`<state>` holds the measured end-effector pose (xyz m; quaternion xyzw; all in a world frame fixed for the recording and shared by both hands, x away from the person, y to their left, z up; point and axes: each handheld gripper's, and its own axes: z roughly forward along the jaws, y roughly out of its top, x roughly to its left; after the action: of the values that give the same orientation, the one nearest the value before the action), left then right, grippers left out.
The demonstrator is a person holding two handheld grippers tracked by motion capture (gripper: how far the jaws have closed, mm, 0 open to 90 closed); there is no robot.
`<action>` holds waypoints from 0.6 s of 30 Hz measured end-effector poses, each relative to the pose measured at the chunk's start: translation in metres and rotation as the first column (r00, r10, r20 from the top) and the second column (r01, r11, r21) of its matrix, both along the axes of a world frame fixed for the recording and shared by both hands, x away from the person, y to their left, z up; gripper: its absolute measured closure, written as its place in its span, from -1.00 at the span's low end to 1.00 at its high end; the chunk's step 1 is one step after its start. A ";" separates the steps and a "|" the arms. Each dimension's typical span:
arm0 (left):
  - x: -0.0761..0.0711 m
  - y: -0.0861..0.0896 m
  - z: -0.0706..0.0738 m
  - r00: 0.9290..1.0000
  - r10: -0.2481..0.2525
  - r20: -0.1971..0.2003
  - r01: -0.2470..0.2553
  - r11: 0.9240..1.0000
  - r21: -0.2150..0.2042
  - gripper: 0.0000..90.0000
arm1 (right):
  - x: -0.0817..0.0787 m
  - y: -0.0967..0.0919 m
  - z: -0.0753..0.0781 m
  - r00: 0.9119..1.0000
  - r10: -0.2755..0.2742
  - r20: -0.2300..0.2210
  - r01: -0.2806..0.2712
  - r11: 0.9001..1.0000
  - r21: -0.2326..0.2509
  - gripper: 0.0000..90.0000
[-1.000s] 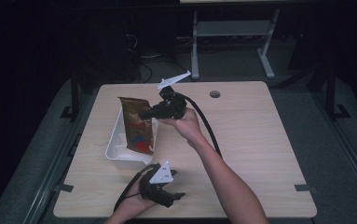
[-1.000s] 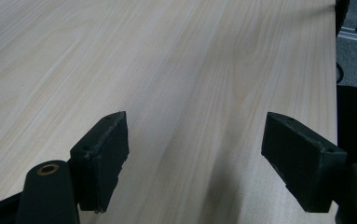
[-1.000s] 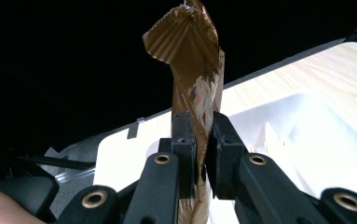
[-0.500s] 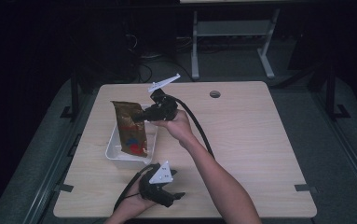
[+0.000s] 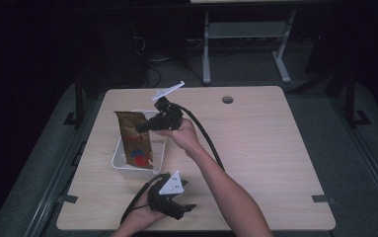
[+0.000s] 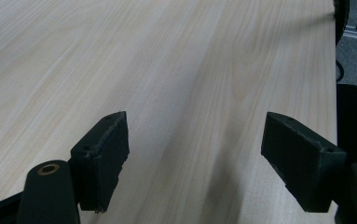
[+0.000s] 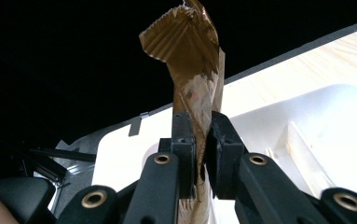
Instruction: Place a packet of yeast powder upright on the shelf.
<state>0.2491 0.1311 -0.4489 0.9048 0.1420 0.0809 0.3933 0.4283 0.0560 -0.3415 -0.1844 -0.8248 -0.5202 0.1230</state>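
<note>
While the right gripper [image 5: 144, 127] pinches one brown snack bag [image 5: 134, 140] above one white tray [image 5: 120, 163], one table [image 5: 255, 148] carries both. The left gripper [image 5: 184, 210] rests with jaws spread wide and empty.

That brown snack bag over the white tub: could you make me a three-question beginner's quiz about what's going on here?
1. True or false: the right gripper is clamped on the brown snack bag.
2. What lies right beneath the bag? A) white tub B) round hole in the table C) bare wood
3. How do the left gripper's jaws stand, and what is between them?

Key:
1. True.
2. A.
3. Wide apart, nothing between them; bare table lies beyond.
</note>
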 end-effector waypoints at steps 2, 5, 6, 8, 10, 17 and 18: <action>0.000 0.000 0.000 1.000 0.005 -0.003 -0.005 1.000 -0.006 -0.49 | 0.000 0.003 -0.003 1.000 0.013 0.006 -0.013 1.000 -0.009 0.81; 0.001 0.001 0.001 1.000 0.014 -0.001 -0.014 1.000 -0.007 -0.49 | 0.000 0.006 -0.006 1.000 0.018 0.007 -0.018 1.000 -0.019 0.81; 0.002 0.003 0.002 1.000 0.018 -0.002 -0.018 1.000 -0.012 -0.49 | 0.001 0.007 -0.009 1.000 0.022 0.000 -0.022 0.999 -0.028 0.81; 0.002 0.003 0.002 1.000 0.019 -0.003 -0.019 1.000 -0.012 -0.49 | 0.001 0.008 -0.012 1.000 0.023 -0.006 -0.023 0.999 -0.034 0.81; 0.002 0.003 0.001 1.000 0.015 -0.002 -0.015 1.000 -0.009 -0.49 | 0.001 0.009 -0.015 1.000 0.028 -0.011 -0.028 0.999 -0.035 0.81; 0.001 0.001 0.001 1.000 0.015 -0.004 -0.015 1.000 -0.009 -0.49 | -0.001 0.012 -0.030 0.999 0.033 -0.036 -0.035 0.998 -0.043 0.80; 0.001 0.001 0.001 1.000 0.014 -0.003 -0.014 1.000 -0.007 -0.49 | -0.001 0.012 -0.032 0.999 0.036 -0.039 -0.037 0.998 -0.043 0.79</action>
<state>0.2504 0.1324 -0.4482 0.9025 0.1493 0.0818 0.3957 0.4275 0.0680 -0.3732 -0.1819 -0.8368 -0.4959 0.1440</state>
